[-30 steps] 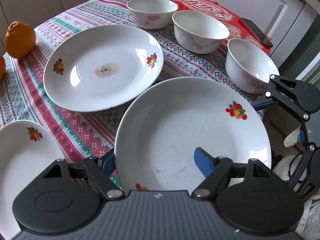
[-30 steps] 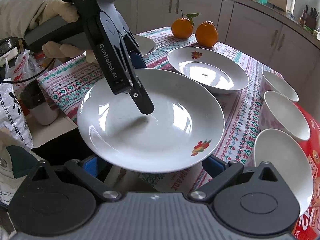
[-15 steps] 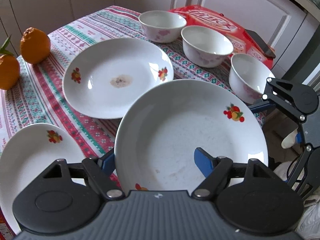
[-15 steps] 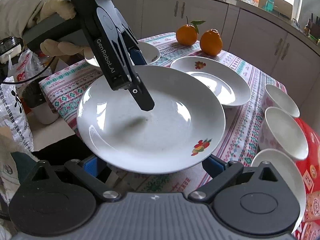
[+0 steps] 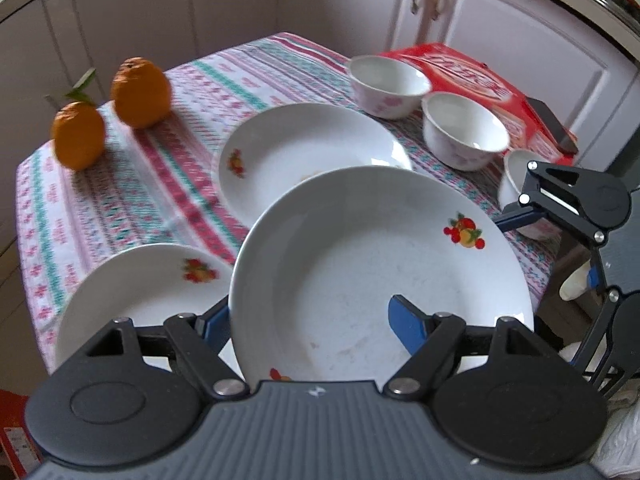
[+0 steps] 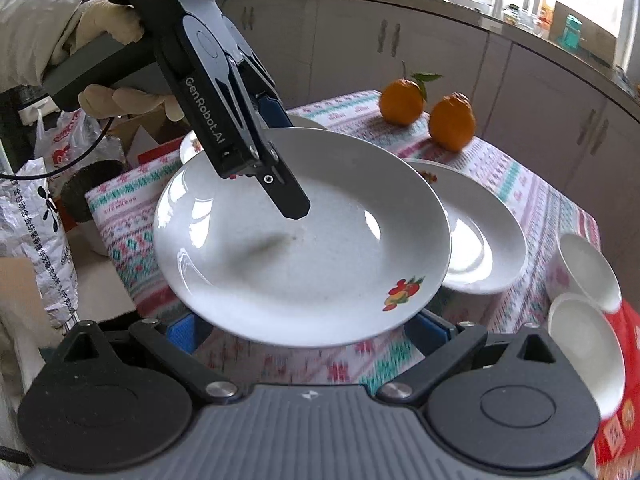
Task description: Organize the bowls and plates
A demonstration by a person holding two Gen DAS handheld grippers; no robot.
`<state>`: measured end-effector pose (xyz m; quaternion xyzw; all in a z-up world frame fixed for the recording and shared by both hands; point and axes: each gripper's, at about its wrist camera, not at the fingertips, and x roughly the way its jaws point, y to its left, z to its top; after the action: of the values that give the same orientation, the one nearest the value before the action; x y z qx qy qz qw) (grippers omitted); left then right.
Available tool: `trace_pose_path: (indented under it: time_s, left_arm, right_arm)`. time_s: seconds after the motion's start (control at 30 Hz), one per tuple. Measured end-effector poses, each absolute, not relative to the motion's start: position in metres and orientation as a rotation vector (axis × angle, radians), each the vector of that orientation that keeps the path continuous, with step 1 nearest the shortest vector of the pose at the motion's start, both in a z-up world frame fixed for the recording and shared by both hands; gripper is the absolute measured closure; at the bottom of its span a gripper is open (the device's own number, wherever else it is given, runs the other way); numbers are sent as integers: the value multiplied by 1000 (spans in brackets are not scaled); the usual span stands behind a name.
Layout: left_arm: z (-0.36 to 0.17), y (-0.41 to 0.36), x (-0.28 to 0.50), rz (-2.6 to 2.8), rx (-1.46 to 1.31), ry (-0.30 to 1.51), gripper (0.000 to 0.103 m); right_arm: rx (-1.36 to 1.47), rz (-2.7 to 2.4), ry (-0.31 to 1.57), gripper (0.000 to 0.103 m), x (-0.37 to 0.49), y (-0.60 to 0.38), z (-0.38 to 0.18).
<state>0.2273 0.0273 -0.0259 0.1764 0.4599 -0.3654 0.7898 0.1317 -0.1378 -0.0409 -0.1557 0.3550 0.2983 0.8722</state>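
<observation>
Right wrist view: table (image 6: pixel 532 200) lay ahead and below both grippers. Held plate (image 6: pixel 296 240) hung above its near edge, tilted slightly, round so no long axis. Middle plate (image 6: pixel 480 240) lay just beyond it. Left gripper (image 6: pixel 288 184) clamped the far rim; right gripper (image 6: pixel 312 328) the near rim.

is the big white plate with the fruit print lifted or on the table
Lifted: the big white fruit-print plate hangs clear above the patterned tablecloth.
</observation>
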Motion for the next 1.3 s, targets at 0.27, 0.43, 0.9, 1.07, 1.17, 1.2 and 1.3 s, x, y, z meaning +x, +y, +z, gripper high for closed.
trace_pose_path:
  time_s: [0.27, 0.43, 0.9, 1.07, 1.17, 1.2, 1.3]
  left_arm:
    - [-24, 65, 248, -713, 346, 990, 24]
    - [-29, 87, 258, -677, 317, 998, 24]
    - [-48, 124, 278, -627, 244, 1009, 24]
    - [-53, 129, 283, -623, 230, 1011, 24]
    - [-55, 132, 284, -619, 228, 1009, 24]
    - [-55, 133, 285, -619, 224, 1010, 24]
    - [-56, 135, 287, -616, 219, 1011, 24]
  right_arm:
    - [-371, 691, 727, 0, 165, -107, -38]
    - [-392, 725, 732, 0, 183, -89, -40]
    - [-384, 771, 772, 0, 211, -57, -50]
    - [-371, 778, 778, 0, 216, -52, -51]
    - [-371, 776, 784, 0, 218, -49, -51]
    - [-371, 776, 785, 0, 218, -48, -51]
    - [-360, 777, 795, 0, 220, -47, -50]
